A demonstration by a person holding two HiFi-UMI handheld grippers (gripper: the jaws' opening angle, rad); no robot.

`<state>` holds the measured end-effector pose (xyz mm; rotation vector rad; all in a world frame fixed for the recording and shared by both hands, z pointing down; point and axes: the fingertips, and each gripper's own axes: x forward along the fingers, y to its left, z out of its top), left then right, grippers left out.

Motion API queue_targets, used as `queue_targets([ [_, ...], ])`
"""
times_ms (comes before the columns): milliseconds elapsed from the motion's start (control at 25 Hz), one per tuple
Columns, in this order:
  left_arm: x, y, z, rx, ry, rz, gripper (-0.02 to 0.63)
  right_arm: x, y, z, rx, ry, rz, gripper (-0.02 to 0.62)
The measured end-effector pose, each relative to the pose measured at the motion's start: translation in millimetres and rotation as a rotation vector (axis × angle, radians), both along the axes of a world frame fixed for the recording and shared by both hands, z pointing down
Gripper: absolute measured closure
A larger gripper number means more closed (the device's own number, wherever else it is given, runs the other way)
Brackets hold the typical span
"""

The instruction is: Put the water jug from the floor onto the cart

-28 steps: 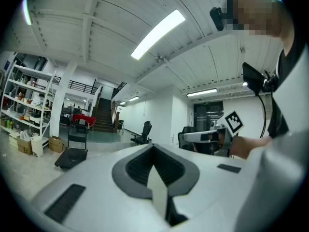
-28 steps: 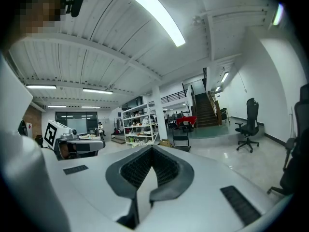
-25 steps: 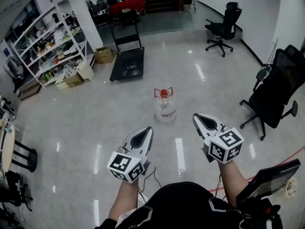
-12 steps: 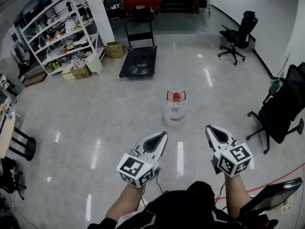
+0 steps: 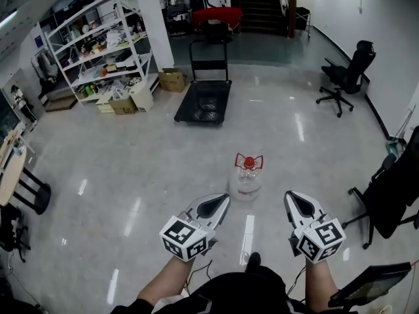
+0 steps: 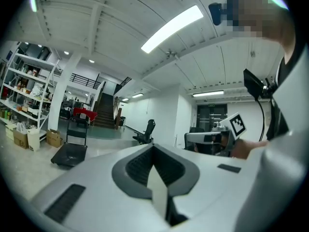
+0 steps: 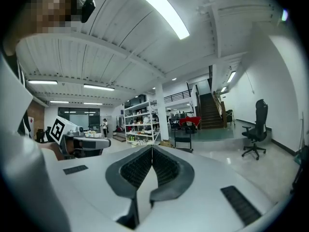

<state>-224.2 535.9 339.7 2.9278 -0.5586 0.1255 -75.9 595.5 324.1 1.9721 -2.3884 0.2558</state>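
Clear plastic water jug with red cap stands on open glossy floor, well apart from the black platform cart; left gripper and right gripper, farther from the cart, both closed, empty

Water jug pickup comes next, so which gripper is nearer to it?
Left. In the head view the left gripper sits just below-left of the water jug; the right gripper is farther off to its right. Neither touches it.

Two grippers, two chairs (both black), one jug, one cart.
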Motion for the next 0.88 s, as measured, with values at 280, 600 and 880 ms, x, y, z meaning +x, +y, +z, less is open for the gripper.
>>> queue_targets([
  [280, 64.8, -57.1, -11.2, 0.003, -0.012, -0.022, 0.604, 71.4, -71.6, -5.4, -0.003, 0.002, -0.103, 0.592],
  [600, 94.2, -135.5, 2.9, -0.043, -0.027, -0.065, 0.606, 110.0, -151.6, 10.8, -0.023, -0.035, -0.112, 0.592],
  [880, 120.8, -228.8, 1.9, -0.036, 0.011, -0.011, 0.606, 125.1, -246.6, 8.9, -0.040, -0.021, -0.073, 0.592],
])
